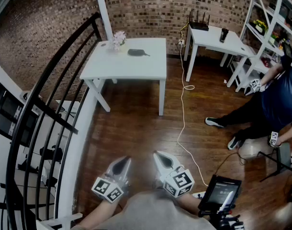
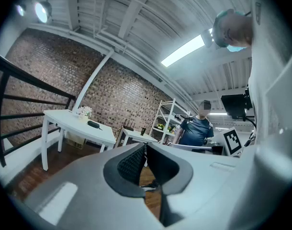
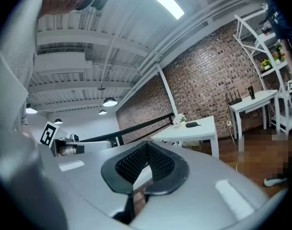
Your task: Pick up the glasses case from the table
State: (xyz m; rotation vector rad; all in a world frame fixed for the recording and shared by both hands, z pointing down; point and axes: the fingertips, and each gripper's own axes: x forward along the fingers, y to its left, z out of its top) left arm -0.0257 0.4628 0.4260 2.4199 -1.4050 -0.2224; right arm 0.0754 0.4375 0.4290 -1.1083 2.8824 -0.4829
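Observation:
A dark glasses case (image 1: 138, 52) lies on the white table (image 1: 107, 68) across the room, beside a small pot of pale flowers (image 1: 119, 39). The case (image 2: 94, 124) is a small shape far off in the left gripper view, and the case (image 3: 192, 124) is just as small in the right gripper view. My left gripper (image 1: 123, 162) and right gripper (image 1: 160, 158) hang close to my body over the wooden floor, far from the table. Both are shut with nothing between the pads.
A black stair railing (image 1: 50, 99) curves along the left. A second white table (image 1: 218, 41) with a router stands at the back right, beside white shelves (image 1: 268, 28). A cable (image 1: 183, 109) trails over the floor. A person (image 1: 268, 107) sits at the right.

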